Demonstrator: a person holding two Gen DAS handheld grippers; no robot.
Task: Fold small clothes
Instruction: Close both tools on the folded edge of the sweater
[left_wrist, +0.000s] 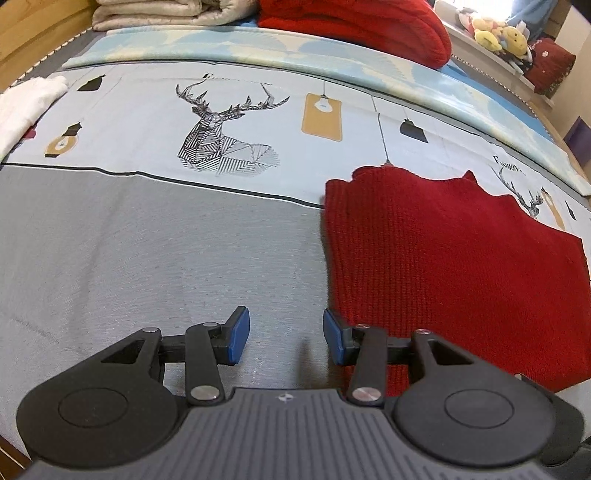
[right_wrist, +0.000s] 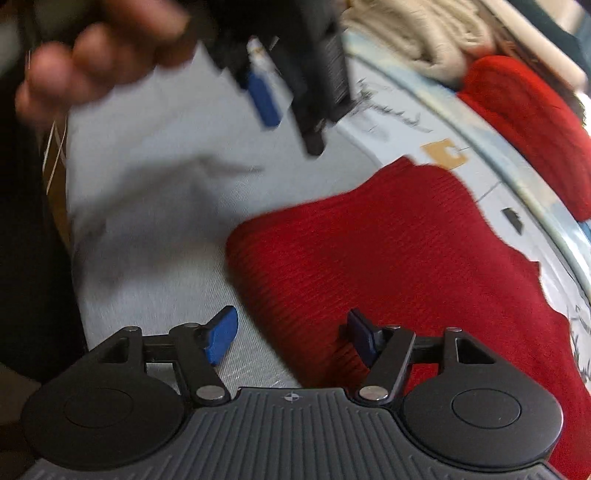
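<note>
A small red knitted garment (left_wrist: 450, 266) lies flat on the bed sheet, at the right of the left wrist view; it also fills the middle and right of the right wrist view (right_wrist: 388, 266). My left gripper (left_wrist: 286, 341) is open and empty, just above the sheet at the garment's left edge; its right finger is over that edge. My right gripper (right_wrist: 291, 336) is open and empty, straddling the garment's near left edge. The left gripper also shows blurred at the top of the right wrist view (right_wrist: 288, 96), held by a hand (right_wrist: 92, 62).
The bed sheet (left_wrist: 166, 258) is grey near me, with a deer print (left_wrist: 218, 129) further back. A white cloth (left_wrist: 26, 103) lies at the far left. A beige blanket (left_wrist: 166, 13) and a red blanket (left_wrist: 354, 27) are piled at the back. Plush toys (left_wrist: 498, 33) sit at the far right.
</note>
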